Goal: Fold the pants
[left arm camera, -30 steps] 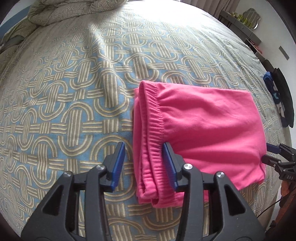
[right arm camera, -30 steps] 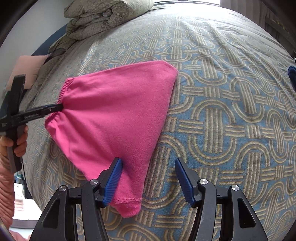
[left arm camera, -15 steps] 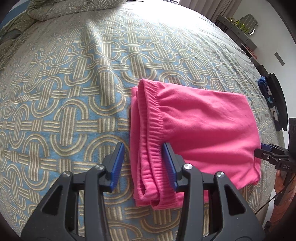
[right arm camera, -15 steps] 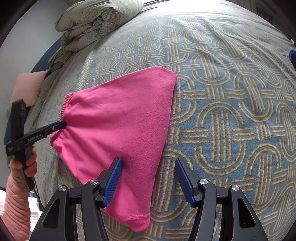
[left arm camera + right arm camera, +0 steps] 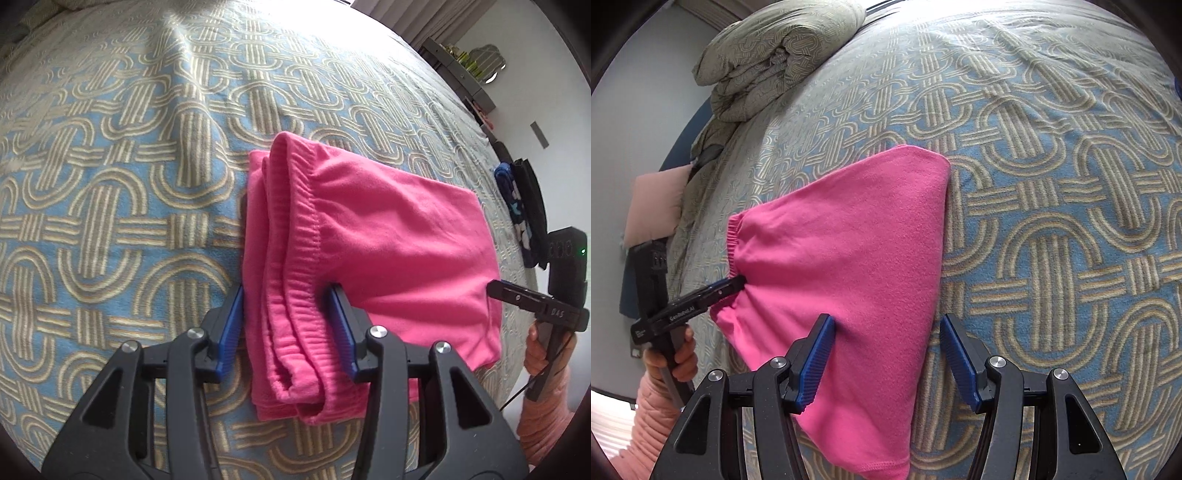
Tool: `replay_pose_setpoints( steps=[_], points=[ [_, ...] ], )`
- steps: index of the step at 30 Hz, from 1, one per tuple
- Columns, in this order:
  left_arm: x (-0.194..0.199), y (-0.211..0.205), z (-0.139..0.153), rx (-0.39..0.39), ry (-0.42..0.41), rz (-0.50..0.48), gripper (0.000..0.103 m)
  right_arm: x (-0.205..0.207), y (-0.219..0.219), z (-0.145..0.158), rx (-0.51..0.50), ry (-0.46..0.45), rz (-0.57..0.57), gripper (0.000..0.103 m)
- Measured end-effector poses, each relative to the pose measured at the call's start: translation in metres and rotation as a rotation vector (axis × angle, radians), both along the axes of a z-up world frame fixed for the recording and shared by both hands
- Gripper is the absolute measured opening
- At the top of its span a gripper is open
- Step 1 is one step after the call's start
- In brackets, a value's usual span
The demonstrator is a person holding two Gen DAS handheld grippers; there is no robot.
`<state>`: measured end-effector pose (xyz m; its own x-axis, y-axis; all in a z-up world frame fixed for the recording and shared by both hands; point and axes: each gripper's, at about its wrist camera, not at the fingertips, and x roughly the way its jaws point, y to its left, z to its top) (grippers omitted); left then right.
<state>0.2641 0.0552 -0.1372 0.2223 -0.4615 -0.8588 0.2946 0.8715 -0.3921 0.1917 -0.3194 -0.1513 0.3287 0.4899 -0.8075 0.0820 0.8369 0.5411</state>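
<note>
Folded pink pants (image 5: 388, 236) lie on the patterned bedspread (image 5: 110, 192). My left gripper (image 5: 286, 326) points down over the elastic waistband stack (image 5: 288, 280). Its blue pads (image 5: 232, 325) stand open on either side, one beside the stack's outer edge, the other denting the cloth on top. My right gripper (image 5: 886, 354) is open astride the opposite folded edge (image 5: 931, 295). Its left pad rests on the pink pants (image 5: 849, 240) and its right pad is over the bedspread (image 5: 1052, 258), apart from the cloth. Each gripper also shows in the other's view: left gripper (image 5: 735, 284), right gripper (image 5: 496, 288).
A bunched quilt (image 5: 775, 55) lies at the head of the bed, with a pink pillow (image 5: 657, 203) beside it. Dark and blue clothes (image 5: 521, 206) sit at the bed's far edge. A person's hand (image 5: 676, 354) and pink sleeve (image 5: 543, 417) hold the grippers. Shelving (image 5: 465, 70) stands by the wall.
The left gripper has sunk and slid sideways, so the waistband stack now fills the gap between its pads. The right gripper has shifted further over the folded edge. The pants lie where they were.
</note>
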Motion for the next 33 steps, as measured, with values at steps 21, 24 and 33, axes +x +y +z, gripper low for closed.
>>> replay_pose_setpoints(
  steps=[21, 24, 33],
  points=[
    [-0.006, -0.002, 0.006, -0.030, -0.056, -0.017, 0.031, 0.006, 0.018, 0.004, -0.043, -0.050, 0.011, 0.027],
    [-0.012, -0.007, 0.013, 0.012, -0.101, -0.022, 0.029, -0.001, 0.019, 0.018, -0.033, -0.115, 0.016, 0.021],
    [-0.002, 0.000, -0.001, 0.033, -0.075, 0.020, 0.060, 0.010, 0.006, -0.007, 0.029, -0.007, -0.014, 0.048]
  ],
)
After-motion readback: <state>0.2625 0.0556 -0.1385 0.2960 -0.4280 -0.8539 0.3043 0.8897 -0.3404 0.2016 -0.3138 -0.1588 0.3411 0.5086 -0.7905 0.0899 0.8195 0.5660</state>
